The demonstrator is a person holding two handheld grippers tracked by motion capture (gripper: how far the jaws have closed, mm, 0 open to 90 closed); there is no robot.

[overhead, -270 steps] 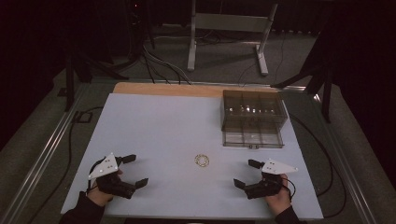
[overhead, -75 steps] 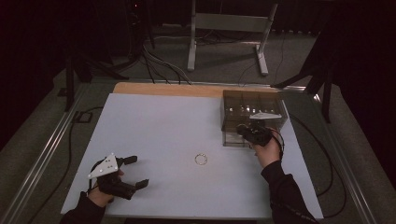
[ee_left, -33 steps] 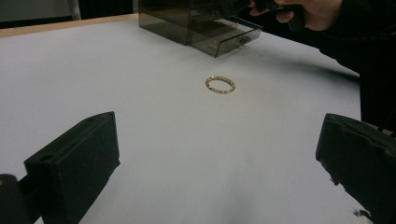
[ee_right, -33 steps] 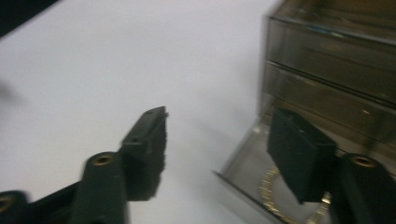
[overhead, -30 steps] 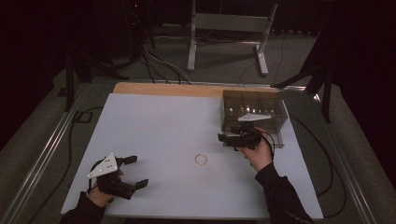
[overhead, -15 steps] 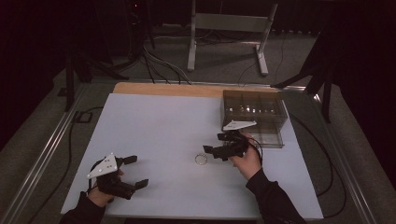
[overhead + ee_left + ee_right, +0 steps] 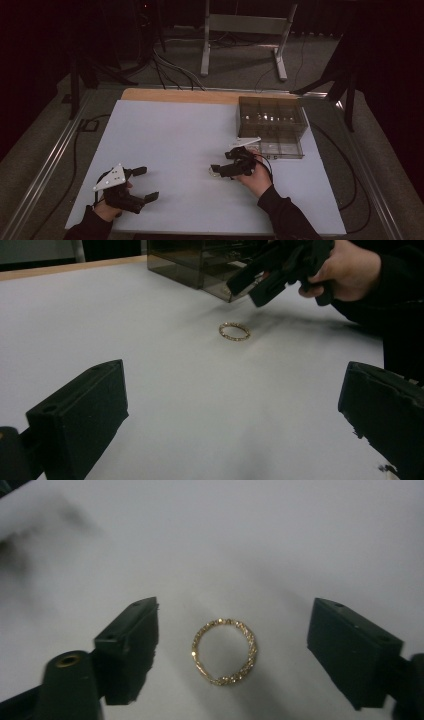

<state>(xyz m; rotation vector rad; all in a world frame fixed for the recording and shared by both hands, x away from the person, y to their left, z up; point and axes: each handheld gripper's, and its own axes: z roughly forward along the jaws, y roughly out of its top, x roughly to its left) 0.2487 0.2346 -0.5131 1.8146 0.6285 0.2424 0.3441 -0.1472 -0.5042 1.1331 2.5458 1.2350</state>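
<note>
We hold the right gripper (image 7: pixel 230 645) over the gold ring (image 7: pixel 224 651), which lies flat mid-table, jaws just narrowed but clear of it either side, to pinch it; our left gripper (image 7: pixel 142 184) rests open, empty

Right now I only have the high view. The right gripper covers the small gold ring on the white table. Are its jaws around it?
Observer: Yes. In the right gripper view the gold ring lies flat between the right gripper's open jaws, touching neither.
Operator: Gripper on the table?
Observer: No. The left gripper view shows the right gripper above the white table, beside the ring.
Operator: Left gripper?
Observer: The left gripper is open, with nothing between its jaws.
</note>
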